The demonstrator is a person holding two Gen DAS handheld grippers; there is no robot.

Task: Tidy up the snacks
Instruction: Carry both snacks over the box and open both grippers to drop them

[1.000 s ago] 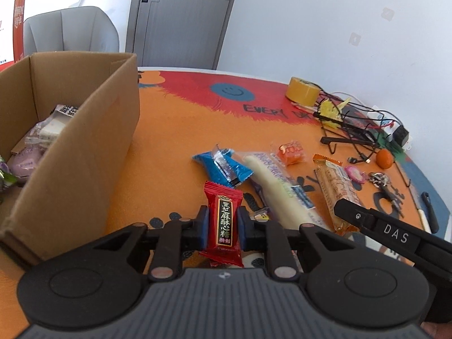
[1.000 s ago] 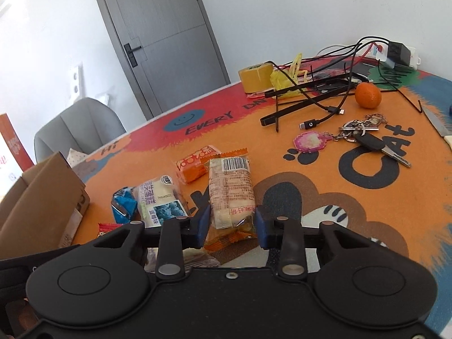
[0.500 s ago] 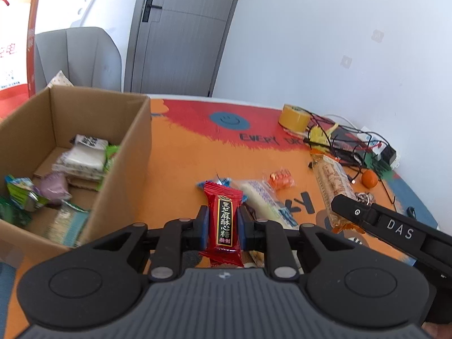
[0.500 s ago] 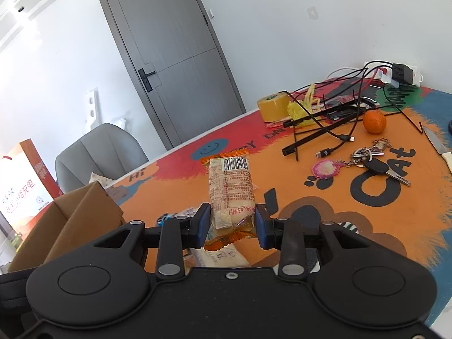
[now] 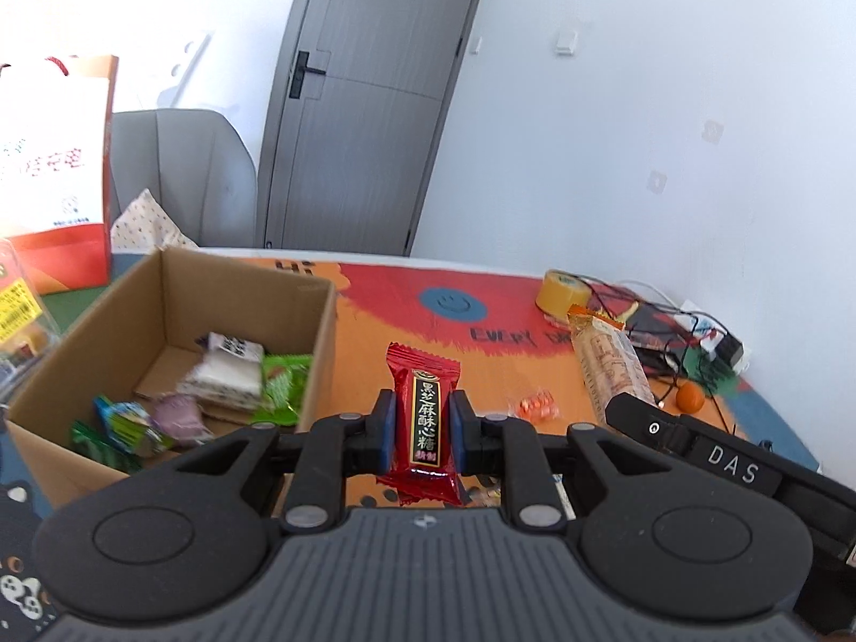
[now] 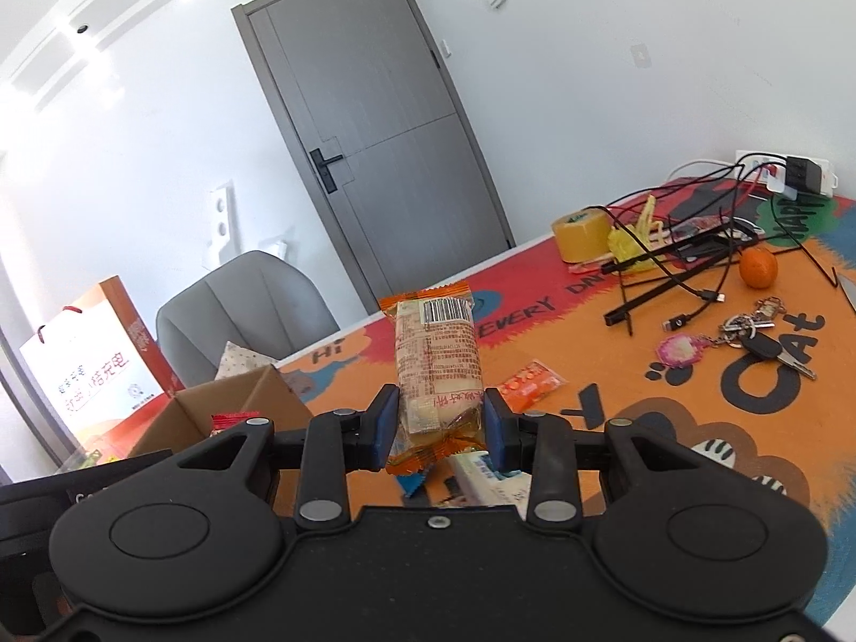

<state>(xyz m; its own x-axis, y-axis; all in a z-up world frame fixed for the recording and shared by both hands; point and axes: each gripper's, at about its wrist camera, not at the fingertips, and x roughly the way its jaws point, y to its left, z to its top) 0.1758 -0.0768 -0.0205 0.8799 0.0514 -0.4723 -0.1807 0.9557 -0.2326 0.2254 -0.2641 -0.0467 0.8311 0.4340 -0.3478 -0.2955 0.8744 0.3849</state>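
Left gripper (image 5: 422, 422) clamped on red candy (image 5: 423, 422), right gripper (image 6: 440, 422) clamped on orange-wrapped cake (image 6: 436, 369), both held above table near cardboard box (image 5: 176, 289), presumably for dropping in.

left gripper (image 5: 422, 430): black matte plastic body, two wide rounded shoulders, each with a flat round disc in it
left gripper base: grey ribbed plate, one small screw at its top middle
left gripper fingers (image 5: 386, 430): black arms with blue pads at the tips
left gripper pivots: round silver pins on each arm, two bigger and two smaller
right gripper (image 6: 440, 428): same shape, all black, smooth base, one silver screw in the middle
right gripper fingers (image 6: 495, 430): black with blue pads
right gripper marking: white letters "DAS" on its black side, seen from the left wrist view
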